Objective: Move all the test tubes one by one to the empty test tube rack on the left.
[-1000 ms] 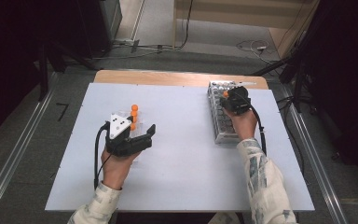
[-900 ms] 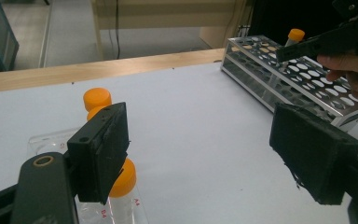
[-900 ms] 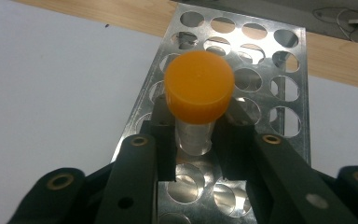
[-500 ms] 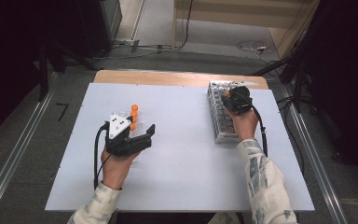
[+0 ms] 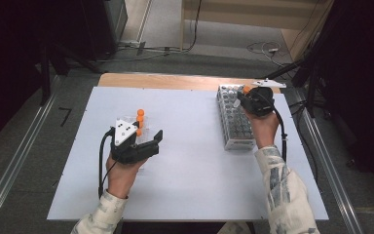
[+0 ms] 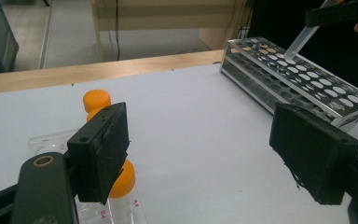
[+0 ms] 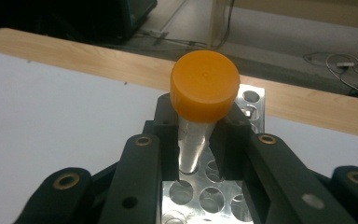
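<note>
Over the rack, right gripper [image 7: 196, 135]: jaws clamped on tube [image 7: 193, 140], just closed onto it.
Tube: clear, tapered body, orange screw cap [image 7: 205, 86], tip above rack [image 5: 233, 119] holes.
Rack: metal, perforated, right side of white table [image 5: 190, 161].
Left gripper [image 5: 143, 141]: jaws apart, holding nothing.
Spare tubes [image 6: 116, 191]: orange-capped, lying beside left gripper.

Tube [image 7: 192, 140]: clear glossy plastic, cap [image 7: 205, 86] matt orange plastic, smooth. Rack [image 6: 307, 84]: bright polished metal, mirror-like holes. Right tongs [image 7: 193, 135] and left tongs [image 6: 209, 154]: matt black plastic arms, brass-look rivets, pads [image 6: 312, 158] rough black foam, frayed at edges. Table [image 5: 190, 146]: smooth matt white top, pale wood edge at back. Spare tubes [image 6: 121, 196]: same clear plastic, orange caps. Sleeve [image 5: 287, 195]: soft patterned cloth.
</note>
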Available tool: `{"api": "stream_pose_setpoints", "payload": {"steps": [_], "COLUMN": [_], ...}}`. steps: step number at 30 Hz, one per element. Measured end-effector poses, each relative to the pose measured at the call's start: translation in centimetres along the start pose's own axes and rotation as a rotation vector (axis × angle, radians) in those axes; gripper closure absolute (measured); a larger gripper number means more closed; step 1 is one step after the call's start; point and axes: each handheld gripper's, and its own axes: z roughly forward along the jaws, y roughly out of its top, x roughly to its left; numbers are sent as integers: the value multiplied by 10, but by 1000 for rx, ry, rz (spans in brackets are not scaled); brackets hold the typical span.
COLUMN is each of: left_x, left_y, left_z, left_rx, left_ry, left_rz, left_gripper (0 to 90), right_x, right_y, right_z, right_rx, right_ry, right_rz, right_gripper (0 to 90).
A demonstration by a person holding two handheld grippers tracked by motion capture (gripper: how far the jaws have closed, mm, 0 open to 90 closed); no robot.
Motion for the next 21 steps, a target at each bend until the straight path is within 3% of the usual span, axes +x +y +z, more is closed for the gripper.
{"api": "stream_pose_setpoints", "payload": {"steps": [7, 14, 21], "left_x": [-2, -5, -7], "left_y": [0, 0, 1], "left_z": [0, -1, -1], "left_rx": [-6, -7, -8], "left_ry": [-6, -12, -17], "left_rz": [5, 10, 14], "left_gripper": [200, 200, 201], "right_x": [13, 37, 58], "right_y": [0, -8, -22], "right_z": [-22, -33, -34], "right_rx": [-48, -40, -23], "right_ry": [65, 185, 256], "right_rz": [-44, -94, -147], "right_gripper": [719, 719, 718]}}
